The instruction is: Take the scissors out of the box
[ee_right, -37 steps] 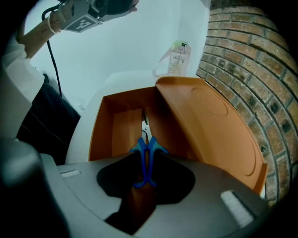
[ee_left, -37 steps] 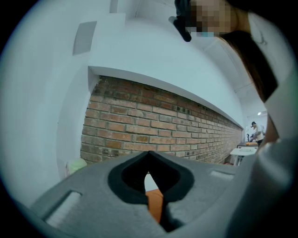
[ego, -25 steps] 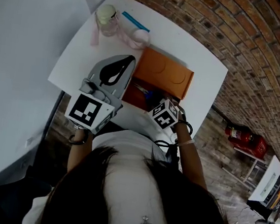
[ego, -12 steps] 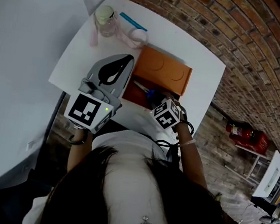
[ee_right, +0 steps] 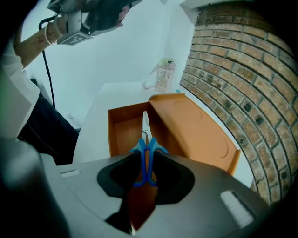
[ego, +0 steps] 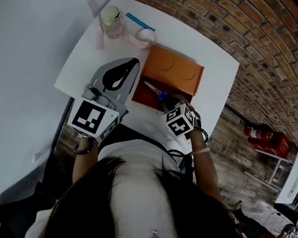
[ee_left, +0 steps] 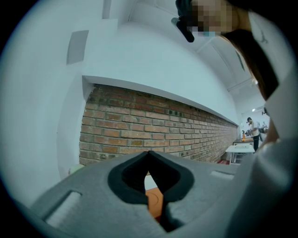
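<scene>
The blue-handled scissors (ee_right: 145, 125) are pinched by their handles in my right gripper (ee_right: 146, 152). Their blades point away from me over the open orange box (ee_right: 122, 132). In the head view the scissors (ego: 154, 88) hang over the box's near part (ego: 141, 95), just ahead of my right gripper (ego: 169, 100). The box's lid (ego: 174, 70) lies folded back behind it. My left gripper (ego: 137, 62) hovers left of the box, shut with nothing in it. In the left gripper view its tips (ee_left: 149, 152) meet in front of the brick wall.
At the white table's (ego: 212, 69) far left corner stand a jar with a pale lid (ego: 112, 18), a pink strap with a ring (ego: 144, 36) and a thin blue stick (ego: 141, 22). A brick wall runs behind the table, a white wall to its left.
The scissors' blades stand out more over the box than a second ago, and the right gripper has tilted a little. The left gripper has barely shifted.
</scene>
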`<state>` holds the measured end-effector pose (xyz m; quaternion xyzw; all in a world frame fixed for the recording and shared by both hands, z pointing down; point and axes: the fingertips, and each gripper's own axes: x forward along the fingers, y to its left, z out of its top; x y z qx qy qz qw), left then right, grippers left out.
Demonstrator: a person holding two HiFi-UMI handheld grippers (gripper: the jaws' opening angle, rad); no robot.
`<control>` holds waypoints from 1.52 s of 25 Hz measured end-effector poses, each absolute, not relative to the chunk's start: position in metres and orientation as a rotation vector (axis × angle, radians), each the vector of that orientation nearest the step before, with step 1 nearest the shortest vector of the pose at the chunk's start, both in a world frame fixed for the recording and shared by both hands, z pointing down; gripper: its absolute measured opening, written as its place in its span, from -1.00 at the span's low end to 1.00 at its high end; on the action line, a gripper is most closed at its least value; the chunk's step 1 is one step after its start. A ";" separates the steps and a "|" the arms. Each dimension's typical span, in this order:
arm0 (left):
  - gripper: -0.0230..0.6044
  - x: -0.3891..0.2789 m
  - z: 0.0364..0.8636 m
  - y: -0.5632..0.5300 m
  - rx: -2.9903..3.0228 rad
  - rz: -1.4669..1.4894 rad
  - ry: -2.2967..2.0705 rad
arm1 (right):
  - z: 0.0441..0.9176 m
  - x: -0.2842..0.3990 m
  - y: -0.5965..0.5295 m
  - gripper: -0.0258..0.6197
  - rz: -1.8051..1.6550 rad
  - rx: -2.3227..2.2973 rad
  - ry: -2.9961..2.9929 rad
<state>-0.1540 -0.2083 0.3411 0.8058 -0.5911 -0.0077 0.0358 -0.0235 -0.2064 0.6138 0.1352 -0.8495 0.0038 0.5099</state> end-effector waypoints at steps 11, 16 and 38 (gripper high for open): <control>-0.93 -0.139 0.336 -0.187 2.497 0.010 -1.800 | 0.593 -0.020 -0.199 -0.62 0.041 0.419 -2.116; -0.93 -0.131 0.335 -0.176 2.498 0.024 -1.803 | 0.582 -0.022 -0.196 -0.62 0.061 0.453 -2.161; -0.93 -0.077 0.327 -0.119 2.471 0.070 -1.883 | 0.533 -0.006 -0.173 -0.62 0.052 0.523 -2.340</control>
